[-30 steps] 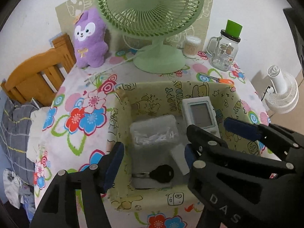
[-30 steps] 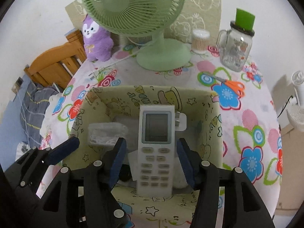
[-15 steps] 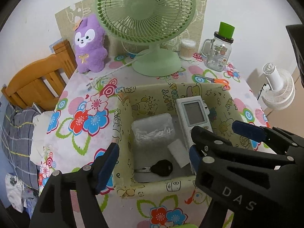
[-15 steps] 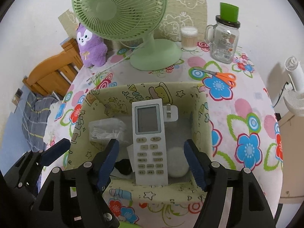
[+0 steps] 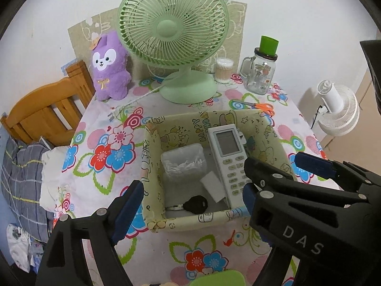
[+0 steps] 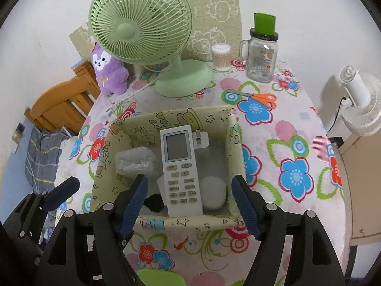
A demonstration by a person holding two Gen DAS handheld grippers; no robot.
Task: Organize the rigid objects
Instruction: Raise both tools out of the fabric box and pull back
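While both tongs (image 6: pixel 189 202) gape empty, remote (image 6: pixel 181 169) lies inside box (image 6: pixel 231 143)

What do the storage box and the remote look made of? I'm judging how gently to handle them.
Storage box: probably fabric or paper-covered card, matte; its printed walls sag and crease. Remote: hard white plastic, smooth, with a grey screen and moulded buttons.

Both grippers parted and holding nothing, just short of the storage box (image 6: pixel 232 143).

The right gripper (image 6: pixel 190 201) hangs over the box's near rim, its blue-padded fingers (image 6: pixel 133 202) spread wide to either side of the opening. The left gripper (image 5: pixel 188 205) sits beside it at the box's near left corner, jaws equally wide, one finger outside the left wall, the other hidden behind the right gripper's body.
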